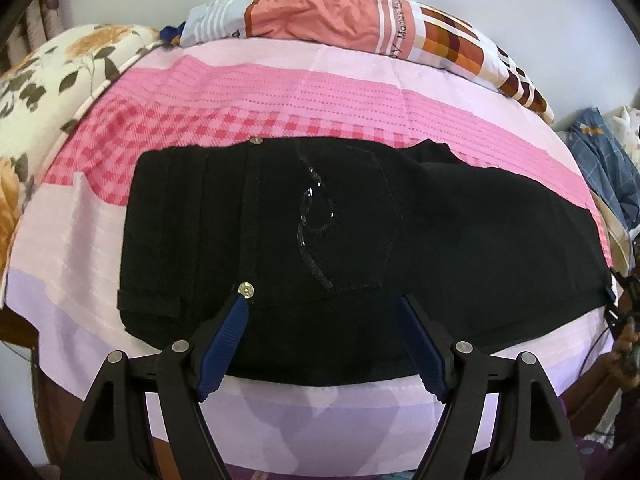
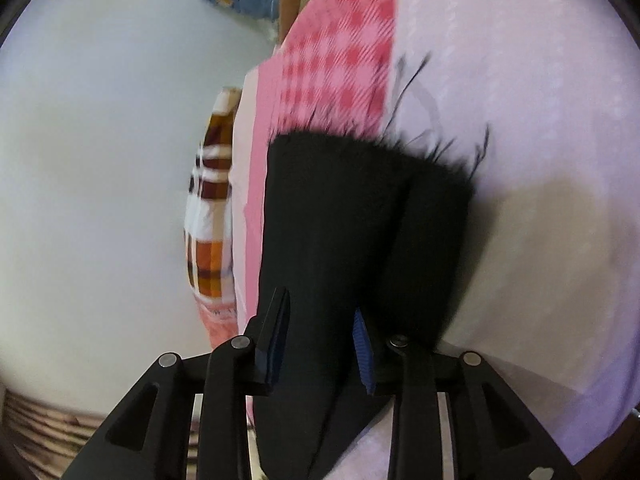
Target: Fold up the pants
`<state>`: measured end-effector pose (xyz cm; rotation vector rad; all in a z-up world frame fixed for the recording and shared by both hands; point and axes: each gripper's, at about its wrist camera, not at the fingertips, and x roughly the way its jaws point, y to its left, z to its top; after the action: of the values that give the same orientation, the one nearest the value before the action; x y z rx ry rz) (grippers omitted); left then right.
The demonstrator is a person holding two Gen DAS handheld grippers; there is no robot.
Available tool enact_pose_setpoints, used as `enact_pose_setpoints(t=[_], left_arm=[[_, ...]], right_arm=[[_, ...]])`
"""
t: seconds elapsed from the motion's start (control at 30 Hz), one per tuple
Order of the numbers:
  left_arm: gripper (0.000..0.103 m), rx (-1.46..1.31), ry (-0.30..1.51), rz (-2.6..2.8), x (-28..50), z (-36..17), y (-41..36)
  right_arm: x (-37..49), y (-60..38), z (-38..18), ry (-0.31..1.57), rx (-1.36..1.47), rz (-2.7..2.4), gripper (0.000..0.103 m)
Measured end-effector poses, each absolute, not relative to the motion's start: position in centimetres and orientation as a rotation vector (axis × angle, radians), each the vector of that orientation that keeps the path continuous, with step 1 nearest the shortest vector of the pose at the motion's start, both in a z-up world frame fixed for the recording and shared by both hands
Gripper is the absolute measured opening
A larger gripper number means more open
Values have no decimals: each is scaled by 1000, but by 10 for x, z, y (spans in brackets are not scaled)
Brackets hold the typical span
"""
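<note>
Black pants [image 1: 360, 220] lie flat across the pink and lilac bedsheet [image 1: 280, 96], waist to the left, legs running right. A sequin pattern [image 1: 316, 216] marks the pocket and a metal button [image 1: 245, 289] sits at the near waist edge. My left gripper [image 1: 323, 298] hovers open over the near edge of the pants, its left fingertip beside the button. In the right wrist view, which is blurred, the pants' leg end [image 2: 340, 208] with a frayed hem [image 2: 400, 136] runs between the fingers of my right gripper [image 2: 320, 306]. Its jaws stand slightly apart and open around the cloth.
A floral pillow [image 1: 48, 80] lies at the far left and an orange checked cover [image 1: 320, 16] along the far edge of the bed, also seen as checked cloth [image 2: 210, 208]. Blue clothes [image 1: 604, 160] are piled at the right. A person's hand [image 1: 626, 346] shows at the right edge.
</note>
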<state>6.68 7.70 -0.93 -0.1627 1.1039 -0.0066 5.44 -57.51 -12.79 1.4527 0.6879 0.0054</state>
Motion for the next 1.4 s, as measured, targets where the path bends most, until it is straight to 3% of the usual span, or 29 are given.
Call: enact_pose_setpoints(t=[0.07,0.13,0.37,0.47,1.07,1.1,1.13,1.17,1.3,1.4], left_arm=[[77,-176,1116,-3,68,-12,77],[77,-190,1120,-2,68,-13,78],[78,-175,1094,24,61,-3,84],[82,-163,1090,39,59,-4,89],[82,-231,1109,72,48,-14,105],[82,-234,1108,69,48,-14,106],[82,-235,1107,67,47,-13,105],[82,-235,1105,67,46,-13,106],[82,-268,1083,55,39,-10,109],[82,-263,1063,39,37,-8,106]], right_arm=[[59,-571,-121,744,1363,-29,6],[55,-571,-123,758,1365,-42,4],[31,-573,-95,770,1270,-81,4],[21,-578,-103,777,1303,-105,4],[0,-581,-113,751,1415,-143,1],[-5,-580,-109,746,1418,-179,3],[-11,-577,-103,739,1417,-205,14],[-14,-574,-97,740,1406,-217,15],[-8,-496,-63,796,1321,17,15],[0,-423,-74,899,1386,208,15]])
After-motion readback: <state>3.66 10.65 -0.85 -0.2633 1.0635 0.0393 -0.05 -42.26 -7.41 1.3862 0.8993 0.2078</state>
